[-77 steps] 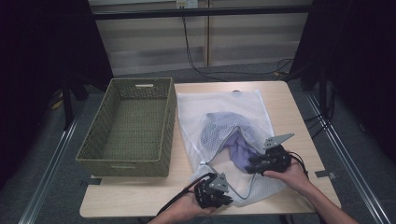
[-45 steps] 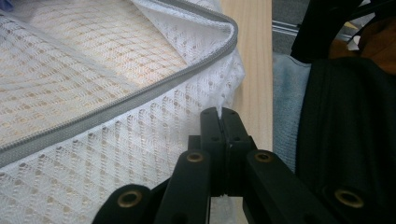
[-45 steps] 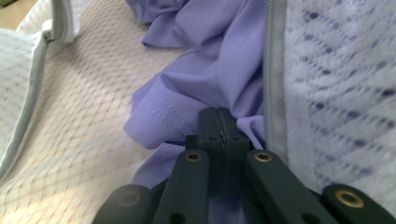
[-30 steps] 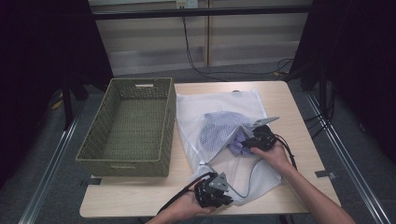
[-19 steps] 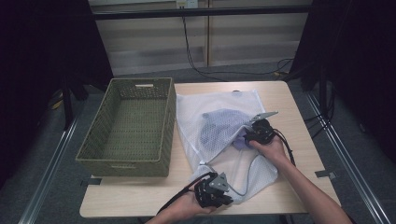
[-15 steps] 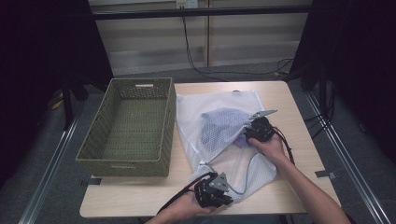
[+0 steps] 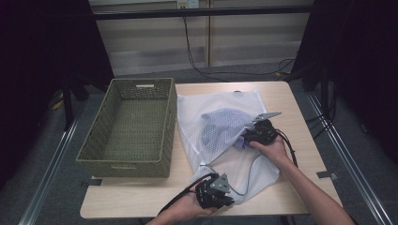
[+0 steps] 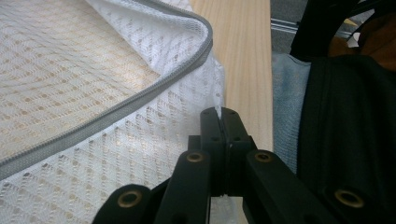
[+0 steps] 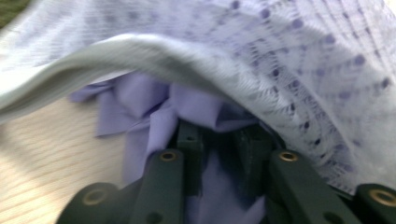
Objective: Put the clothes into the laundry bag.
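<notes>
Where the table (image 7: 300, 101) bears a mesh laundry bag (image 7: 220, 105): left gripper (image 8: 219, 123) fingers clenched on its edge; right gripper (image 9: 219, 135) fingers, just opening, astride purple cloth (image 9: 140, 100) inside.

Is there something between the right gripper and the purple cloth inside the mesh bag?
Nothing visible. The right gripper has reached under the mesh bag's zipper edge, and the purple cloth lies directly between its jaws, which have just been opening. The left gripper pinches the bag's near edge.
</notes>
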Demonstrator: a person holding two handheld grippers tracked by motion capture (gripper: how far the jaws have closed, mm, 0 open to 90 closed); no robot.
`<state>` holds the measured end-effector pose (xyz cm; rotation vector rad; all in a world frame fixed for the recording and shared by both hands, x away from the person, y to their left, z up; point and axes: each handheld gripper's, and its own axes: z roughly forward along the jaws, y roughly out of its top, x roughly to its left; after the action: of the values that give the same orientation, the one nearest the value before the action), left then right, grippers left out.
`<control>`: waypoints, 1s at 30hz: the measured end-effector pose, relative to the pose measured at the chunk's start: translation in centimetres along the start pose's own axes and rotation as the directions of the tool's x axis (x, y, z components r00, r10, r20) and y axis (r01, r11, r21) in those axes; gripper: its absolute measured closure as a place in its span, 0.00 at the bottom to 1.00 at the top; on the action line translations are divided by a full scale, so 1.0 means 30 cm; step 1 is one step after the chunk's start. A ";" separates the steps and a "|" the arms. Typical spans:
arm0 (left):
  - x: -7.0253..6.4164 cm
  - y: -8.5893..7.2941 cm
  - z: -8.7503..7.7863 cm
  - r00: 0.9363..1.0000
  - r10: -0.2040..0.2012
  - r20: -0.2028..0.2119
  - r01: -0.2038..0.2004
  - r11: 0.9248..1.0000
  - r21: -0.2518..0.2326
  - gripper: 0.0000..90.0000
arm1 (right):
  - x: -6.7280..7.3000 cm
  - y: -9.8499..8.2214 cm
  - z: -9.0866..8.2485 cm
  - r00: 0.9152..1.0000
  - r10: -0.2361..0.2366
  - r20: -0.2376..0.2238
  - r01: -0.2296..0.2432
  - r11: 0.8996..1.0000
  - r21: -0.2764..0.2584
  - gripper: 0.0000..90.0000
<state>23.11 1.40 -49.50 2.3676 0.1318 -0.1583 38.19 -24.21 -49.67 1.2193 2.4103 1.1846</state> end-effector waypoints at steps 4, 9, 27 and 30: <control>0.000 0.000 0.000 1.000 0.000 -0.001 0.000 1.000 0.001 1.00 | 0.024 -0.003 -0.051 0.998 -0.018 -0.064 0.016 0.999 -0.035 0.72; 0.000 0.000 0.000 1.000 -0.001 0.000 0.001 1.000 0.001 1.00 | 0.052 -0.015 -0.112 0.994 -0.033 -0.101 0.025 0.997 -0.078 0.68; 0.002 0.003 -0.002 1.000 0.010 0.001 -0.010 1.000 0.013 1.00 | 0.033 0.036 -0.159 0.992 -0.091 -0.083 0.073 0.978 -0.195 0.53; 0.002 0.003 -0.001 1.000 0.010 0.001 -0.010 1.000 0.010 1.00 | 0.029 0.034 -0.140 0.994 -0.096 -0.052 0.086 0.982 -0.167 0.53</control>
<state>23.20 1.37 -49.43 2.3779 0.1190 -0.1552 36.19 -25.62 -45.99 1.0272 2.3281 1.3794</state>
